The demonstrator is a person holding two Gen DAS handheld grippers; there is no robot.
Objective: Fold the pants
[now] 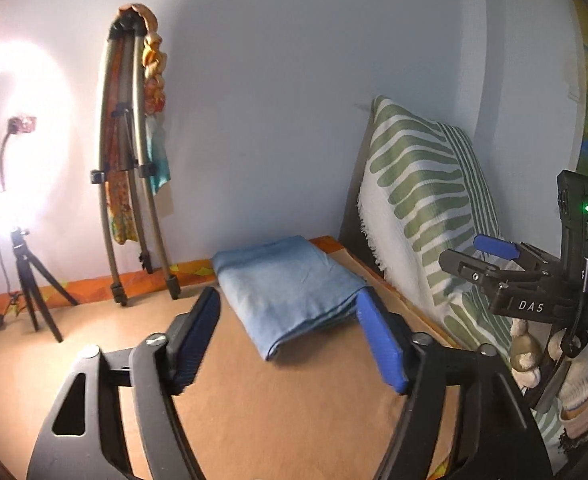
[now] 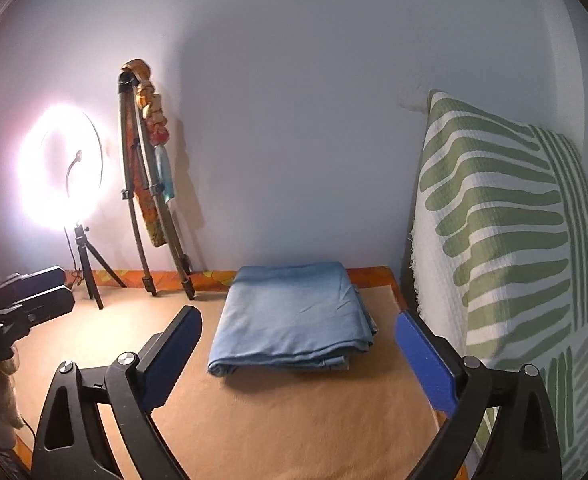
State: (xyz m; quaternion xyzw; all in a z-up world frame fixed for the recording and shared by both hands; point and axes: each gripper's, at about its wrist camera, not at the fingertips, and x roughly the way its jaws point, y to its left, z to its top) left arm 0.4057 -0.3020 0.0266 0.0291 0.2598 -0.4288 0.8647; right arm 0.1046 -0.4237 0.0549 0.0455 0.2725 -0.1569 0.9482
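Light blue pants (image 1: 289, 288) lie folded into a compact rectangle on the tan table top (image 1: 253, 400), near its far right corner. They also show in the right wrist view (image 2: 294, 316). My left gripper (image 1: 289, 340) is open and empty, its blue pads either side of the bundle's near edge, a little above it. My right gripper (image 2: 298, 360) is open and empty, held just short of the bundle. The right gripper also shows at the right of the left wrist view (image 1: 494, 256).
A green-and-white leaf-print cushion (image 2: 506, 240) stands along the table's right side. A lit ring light on a small tripod (image 2: 63, 168) and a folded tripod with colourful cloth (image 2: 149, 184) stand against the back wall. The left gripper's body (image 2: 21, 300) shows at far left.
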